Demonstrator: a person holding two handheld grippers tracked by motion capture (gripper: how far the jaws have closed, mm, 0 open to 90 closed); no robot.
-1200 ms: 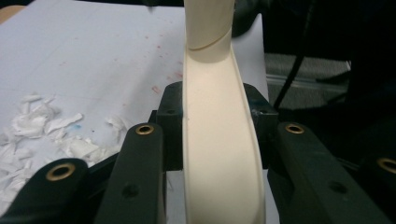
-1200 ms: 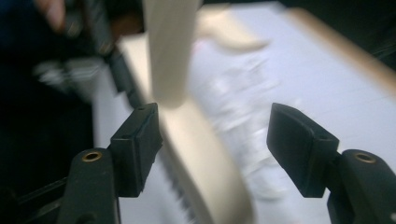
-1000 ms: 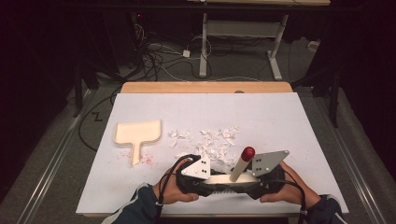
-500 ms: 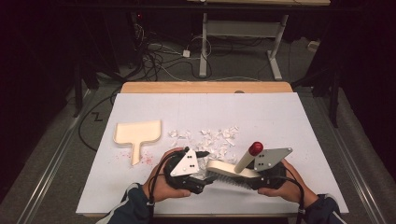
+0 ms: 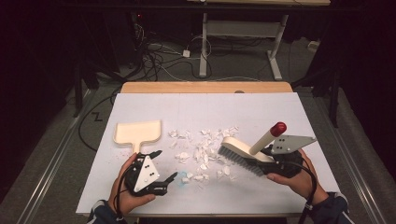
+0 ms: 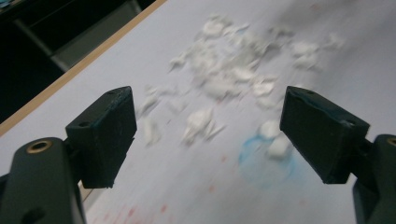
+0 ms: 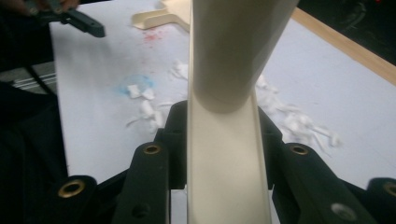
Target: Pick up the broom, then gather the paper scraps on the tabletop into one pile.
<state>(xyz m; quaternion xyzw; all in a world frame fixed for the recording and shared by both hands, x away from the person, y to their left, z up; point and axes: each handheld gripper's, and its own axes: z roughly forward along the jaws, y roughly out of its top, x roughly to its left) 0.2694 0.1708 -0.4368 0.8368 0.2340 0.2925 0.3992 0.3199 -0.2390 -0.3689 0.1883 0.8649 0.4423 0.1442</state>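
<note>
The right gripper [image 5: 261,156] clamps the cream plastic brush with a red-tipped handle [image 5: 243,151] beside the scattered white paper scraps [image 5: 201,149]. The left gripper [image 5: 161,165], jaws just spread wide and empty, hangs near the cream plastic dustpan [image 5: 138,132]. Sweeping seems not yet begun; the scraps apparently all lie loose on the white table sheet [image 5: 233,107].

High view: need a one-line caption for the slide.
Right gripper holds a cream brush beside scattered white paper scraps; left gripper is open near the dustpan on the white tabletop.
</note>
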